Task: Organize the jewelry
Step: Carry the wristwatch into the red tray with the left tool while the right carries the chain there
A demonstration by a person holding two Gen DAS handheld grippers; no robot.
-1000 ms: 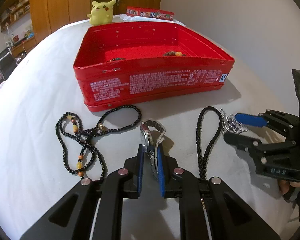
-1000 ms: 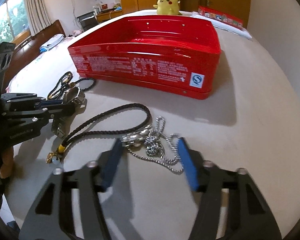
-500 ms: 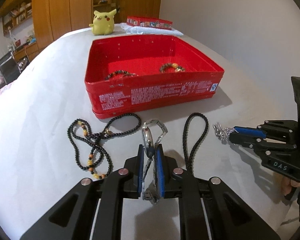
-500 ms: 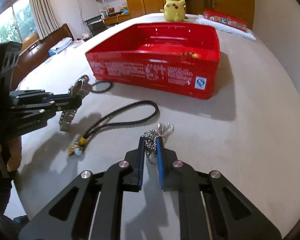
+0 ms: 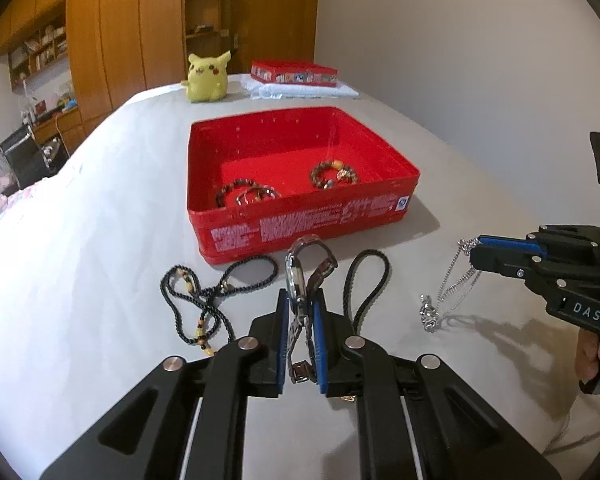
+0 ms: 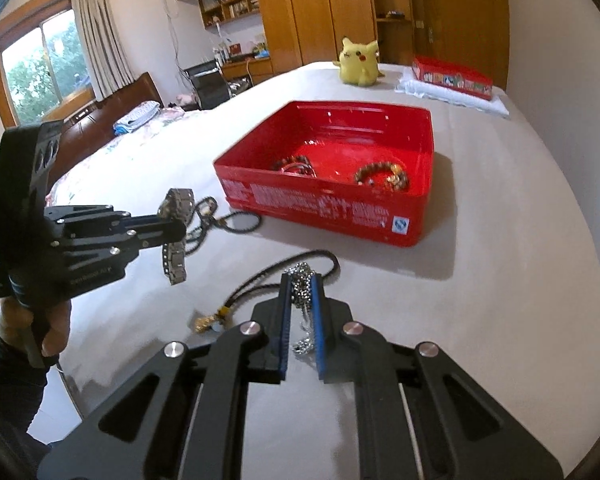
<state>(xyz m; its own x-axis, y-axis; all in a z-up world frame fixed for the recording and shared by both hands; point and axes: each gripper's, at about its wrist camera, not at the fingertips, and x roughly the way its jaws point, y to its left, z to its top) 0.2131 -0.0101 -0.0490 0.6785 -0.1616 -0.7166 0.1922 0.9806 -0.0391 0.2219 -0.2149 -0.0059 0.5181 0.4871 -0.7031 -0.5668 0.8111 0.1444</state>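
A red tin box (image 5: 300,232) (image 6: 328,204) stands on the white table with several bead bracelets (image 5: 334,174) inside. My left gripper (image 5: 300,300) (image 6: 176,230) is shut on a metal wristwatch (image 5: 306,272) (image 6: 176,236) and holds it above the table in front of the box. My right gripper (image 6: 300,280) (image 5: 474,250) is shut on a silver chain necklace (image 6: 302,284) (image 5: 448,288), which hangs with its pendant end near the table. A black bead necklace (image 5: 204,300) and a black braided cord (image 5: 370,280) (image 6: 276,272) lie on the table.
A yellow plush toy (image 5: 208,78) (image 6: 358,62) and a flat red box on a folded white cloth (image 5: 296,80) (image 6: 452,82) sit at the table's far end. A bed, chair and wooden cabinets stand beyond the table.
My right gripper closed on the silver chain and lifted it. My left gripper raised the watch off the table. Both moved up and back from the box.
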